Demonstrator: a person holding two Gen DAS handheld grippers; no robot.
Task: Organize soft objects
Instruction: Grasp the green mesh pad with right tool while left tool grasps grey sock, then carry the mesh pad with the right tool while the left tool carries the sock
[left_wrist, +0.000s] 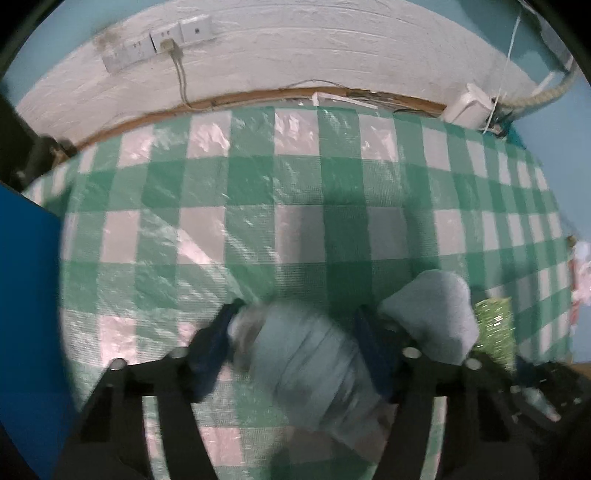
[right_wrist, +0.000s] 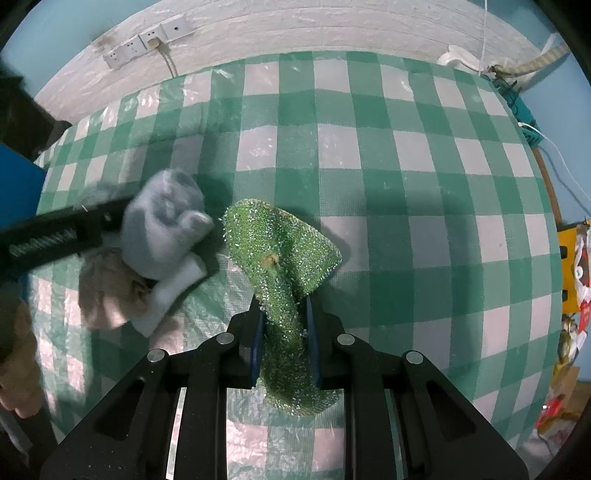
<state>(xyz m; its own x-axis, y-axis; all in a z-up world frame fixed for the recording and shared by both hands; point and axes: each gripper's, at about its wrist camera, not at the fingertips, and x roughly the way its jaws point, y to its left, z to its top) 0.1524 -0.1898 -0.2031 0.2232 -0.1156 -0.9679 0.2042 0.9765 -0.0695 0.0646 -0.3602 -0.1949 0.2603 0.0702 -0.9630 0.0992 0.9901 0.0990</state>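
My left gripper (left_wrist: 295, 325) is shut on a pale blue soft cloth (left_wrist: 314, 365); part of it bulges out past the right finger (left_wrist: 432, 314). In the right wrist view the same blue cloth (right_wrist: 162, 225) hangs from the left gripper's bar (right_wrist: 55, 236), above a beige cloth (right_wrist: 107, 295) and a white folded cloth (right_wrist: 173, 291) on the table. My right gripper (right_wrist: 284, 325) is shut on a green glittery scrub cloth (right_wrist: 284, 254), which also shows at the right of the left wrist view (left_wrist: 495, 325).
A green and white checked plastic-covered tablecloth (right_wrist: 369, 166) covers the table. A white wall with sockets (right_wrist: 147, 40) stands behind. A blue panel (left_wrist: 26, 295) is at the left. Cables and clutter (right_wrist: 576, 266) lie along the right edge.
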